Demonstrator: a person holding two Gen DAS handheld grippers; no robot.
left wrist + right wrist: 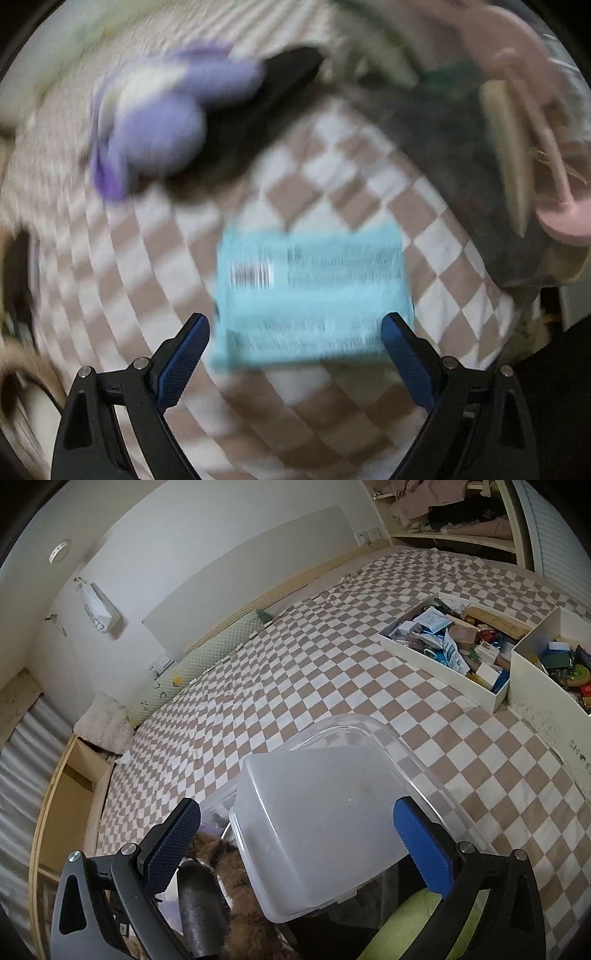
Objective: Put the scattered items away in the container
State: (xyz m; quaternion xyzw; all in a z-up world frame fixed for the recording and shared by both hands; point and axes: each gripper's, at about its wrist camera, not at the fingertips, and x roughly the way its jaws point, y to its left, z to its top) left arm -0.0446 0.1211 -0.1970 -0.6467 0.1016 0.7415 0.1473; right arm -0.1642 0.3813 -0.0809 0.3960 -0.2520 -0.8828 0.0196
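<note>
Light-blue flat printed packet (312, 299) lies loose on checkered bedspread (332, 155), between your left gripper (295, 347)'s wide-apart pads, ungripped. Purple plush toy (155, 125) also out. Clear plastic container (343, 775) partly filled; right gripper (299, 834) spread, holding nothing.

The left tongs (295, 334) pointed down at a checkered bedcover (332, 155), their blue pads spread wide; a light blue packet (312, 295) lay flat on the cover between the tips, its barcode side up, no pad pressing it; farther off sat a blurred purple plush toy (159, 125) against a dark object (266, 96); a pink stand (565, 221) stood at right
</note>
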